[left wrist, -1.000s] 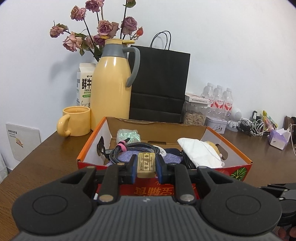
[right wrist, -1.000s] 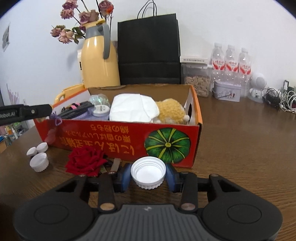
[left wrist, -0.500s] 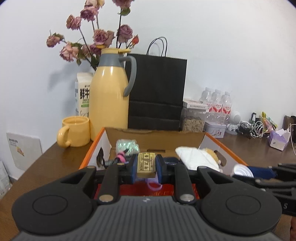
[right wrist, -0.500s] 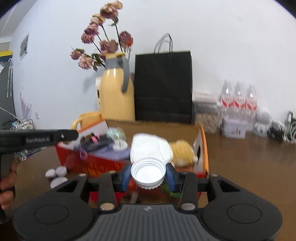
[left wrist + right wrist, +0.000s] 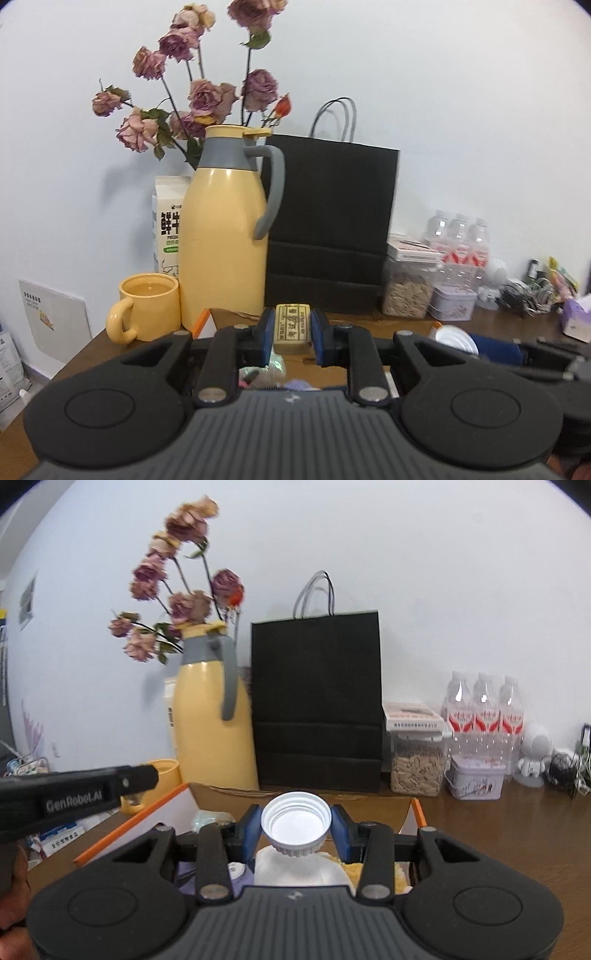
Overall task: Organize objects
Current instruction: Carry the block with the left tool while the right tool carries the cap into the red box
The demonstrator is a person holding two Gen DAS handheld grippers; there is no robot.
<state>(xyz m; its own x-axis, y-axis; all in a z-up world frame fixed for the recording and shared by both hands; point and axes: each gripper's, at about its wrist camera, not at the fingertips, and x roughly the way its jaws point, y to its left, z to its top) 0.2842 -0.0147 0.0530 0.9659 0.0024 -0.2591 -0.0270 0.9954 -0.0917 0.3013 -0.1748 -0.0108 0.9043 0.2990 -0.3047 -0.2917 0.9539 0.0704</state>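
My left gripper [image 5: 292,334] is shut on a small tan eraser block [image 5: 292,326] with printed characters and holds it above the open cardboard box [image 5: 236,317]. My right gripper [image 5: 295,825] is shut on a white plastic bottle cap [image 5: 295,821] and holds it over the same orange-edged box [image 5: 129,827], above a white cloth [image 5: 295,869] and a yellow plush [image 5: 365,871] inside. The right gripper with its cap [image 5: 452,338] shows at the right of the left wrist view. The left gripper's body [image 5: 74,797] crosses the left of the right wrist view.
Behind the box stand a yellow thermos jug [image 5: 225,236] with dried roses, a yellow mug [image 5: 147,306], a milk carton [image 5: 168,225] and a black paper bag [image 5: 328,229]. A seed jar [image 5: 417,760], a tin [image 5: 476,777] and water bottles [image 5: 484,709] stand at the right.
Both grippers have risen and moved forward over the box, each still holding its object. The box now sits low in both views, mostly hidden under the grippers.
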